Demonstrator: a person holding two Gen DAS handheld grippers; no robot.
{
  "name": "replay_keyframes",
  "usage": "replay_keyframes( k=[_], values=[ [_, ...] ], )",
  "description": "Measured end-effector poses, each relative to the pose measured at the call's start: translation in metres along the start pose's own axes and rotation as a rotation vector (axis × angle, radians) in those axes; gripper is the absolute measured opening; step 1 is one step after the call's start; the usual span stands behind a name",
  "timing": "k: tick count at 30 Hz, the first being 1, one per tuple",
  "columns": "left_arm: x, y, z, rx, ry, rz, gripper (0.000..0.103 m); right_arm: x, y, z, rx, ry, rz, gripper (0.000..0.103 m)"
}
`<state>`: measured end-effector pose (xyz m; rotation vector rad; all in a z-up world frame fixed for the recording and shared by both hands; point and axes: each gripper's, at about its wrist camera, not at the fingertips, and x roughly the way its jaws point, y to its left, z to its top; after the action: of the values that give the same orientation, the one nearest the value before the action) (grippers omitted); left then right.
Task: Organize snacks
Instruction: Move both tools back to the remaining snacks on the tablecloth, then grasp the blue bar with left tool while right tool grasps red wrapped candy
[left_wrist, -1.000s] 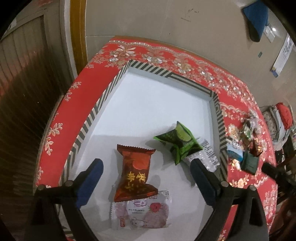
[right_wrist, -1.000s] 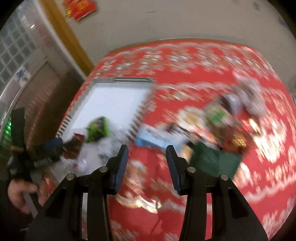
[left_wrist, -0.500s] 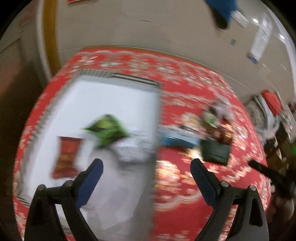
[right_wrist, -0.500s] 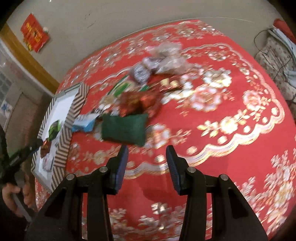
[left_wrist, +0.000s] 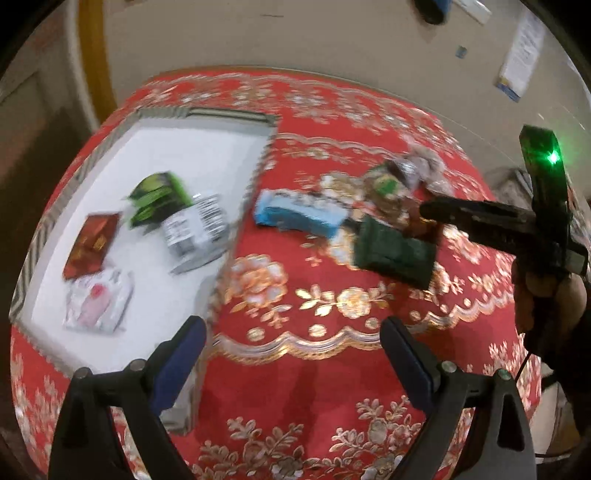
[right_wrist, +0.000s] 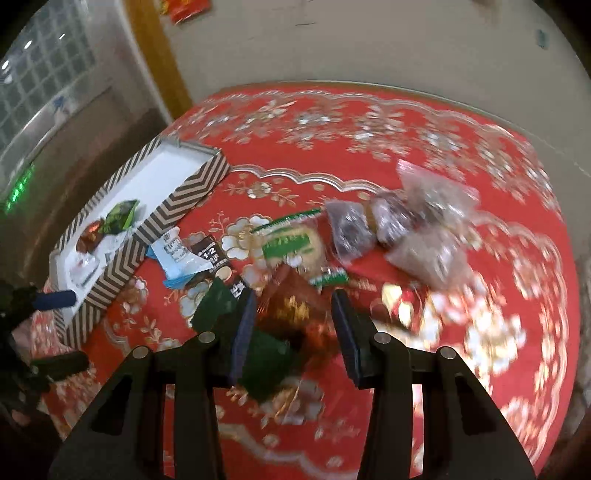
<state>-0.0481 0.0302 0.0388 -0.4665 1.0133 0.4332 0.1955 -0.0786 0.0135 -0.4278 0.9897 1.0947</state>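
Tray (left_wrist: 48, 221) already holds four packets. Left gripper (left_wrist: 291, 354) hangs just off its right edge, jaws spread, empty. The pile (right_wrist: 295, 251) sits right of the tray; right gripper (right_wrist: 291, 325) is over it, jaws spread around a red packet (right_wrist: 295, 310) (contact unclear, blurred). Risk: closing now also pinches the overlapping green pouch (right_wrist: 218, 302), dragging both.

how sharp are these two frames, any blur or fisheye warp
Left wrist: motion blur smears the tray snacks and dark green packet; only the left gripper is crisp. Right wrist: blur worst over the clear bags at right; the tablecloth bulges, corners vignetted.
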Motion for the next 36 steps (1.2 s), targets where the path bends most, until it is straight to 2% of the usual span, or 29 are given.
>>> replay_keyframes(
  k=[5, 7, 9, 12, 17, 19, 24, 27, 31, 36],
  values=[
    [0.003, 0.009, -0.005, -0.078, 0.013, 0.037, 0.096, 0.029, 0.002, 0.004, -0.124, 0.120, 0.029, 0.042],
    [0.006, 0.007, -0.006, -0.084, 0.019, 0.042, 0.096, 0.034, 0.001, 0.001, -0.145, 0.139, 0.031, 0.042],
    [0.009, 0.004, -0.005, -0.084, 0.023, 0.040, 0.096, 0.031, 0.000, -0.003, -0.141, 0.120, 0.036, 0.042],
    [0.012, -0.002, 0.003, -0.077, -0.001, 0.048, 0.096, 0.023, -0.005, -0.010, -0.101, 0.110, 0.047, 0.033],
    [0.030, -0.017, 0.033, -0.073, -0.030, 0.035, 0.096, -0.006, -0.011, -0.027, -0.018, 0.053, 0.049, 0.032],
    [0.038, -0.023, 0.046, -0.073, -0.038, 0.022, 0.096, -0.016, -0.010, -0.038, 0.003, 0.045, 0.053, 0.028],
    [0.065, -0.025, 0.069, -0.113, -0.002, 0.009, 0.096, -0.033, -0.008, -0.066, 0.032, 0.036, 0.065, 0.028],
    [0.078, -0.022, 0.074, -0.170, 0.032, 0.014, 0.096, -0.039, -0.012, -0.074, 0.058, 0.031, 0.065, 0.024],
    [0.091, -0.027, 0.079, -0.187, 0.040, 0.068, 0.095, -0.046, -0.024, -0.078, 0.092, 0.017, 0.073, 0.024],
    [0.096, -0.038, 0.086, -0.145, 0.021, 0.105, 0.074, -0.048, -0.027, -0.079, 0.100, 0.020, 0.073, 0.024]
  ],
)
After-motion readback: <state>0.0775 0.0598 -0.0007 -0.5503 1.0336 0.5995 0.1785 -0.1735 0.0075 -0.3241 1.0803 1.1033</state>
